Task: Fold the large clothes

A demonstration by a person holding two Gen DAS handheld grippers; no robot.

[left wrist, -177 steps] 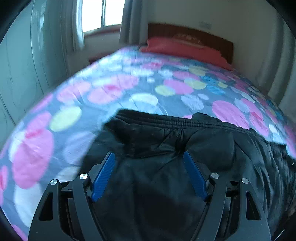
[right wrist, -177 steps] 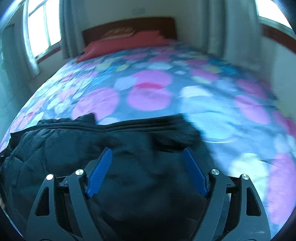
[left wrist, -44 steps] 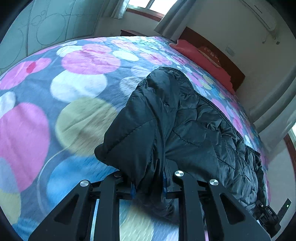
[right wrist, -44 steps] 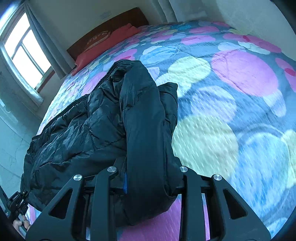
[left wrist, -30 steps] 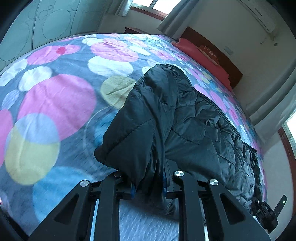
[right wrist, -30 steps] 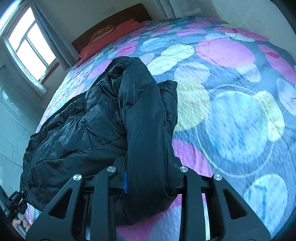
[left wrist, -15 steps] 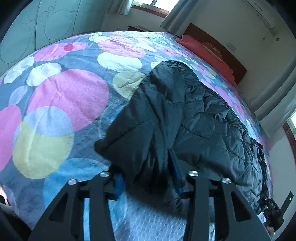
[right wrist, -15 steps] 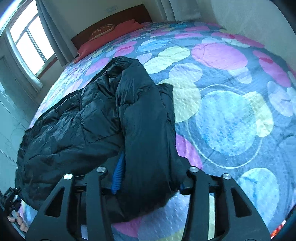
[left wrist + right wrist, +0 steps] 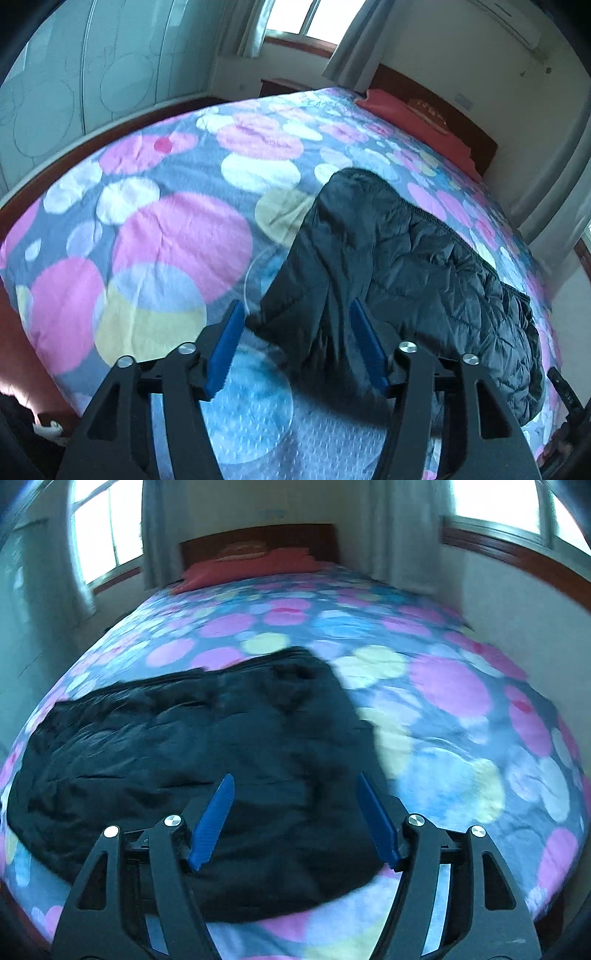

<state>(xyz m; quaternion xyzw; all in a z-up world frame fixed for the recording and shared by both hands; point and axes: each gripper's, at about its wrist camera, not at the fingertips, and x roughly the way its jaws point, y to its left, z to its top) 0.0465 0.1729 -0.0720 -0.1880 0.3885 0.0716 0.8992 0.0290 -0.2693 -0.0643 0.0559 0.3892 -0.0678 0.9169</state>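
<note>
Big bed (image 9: 177,229) with a polka-dot blanket, black puffer jacket (image 9: 413,273) lying near its foot edge. Left gripper (image 9: 295,345) hovers low over one jacket end, right gripper (image 9: 295,821) over the other, both wide open, holding nothing. Headboard writing's unreadable

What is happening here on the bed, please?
A person with a two-finger gripper in each hand is folding a black padded jacket on a bed covered by a spotted blanket. Both sleeves appear to be folded in over the body. The left gripper and the right gripper are both open, and neither holds the jacket. The jacket lies across the near end of the bed, and a red pillow is at the headboard end.
</note>
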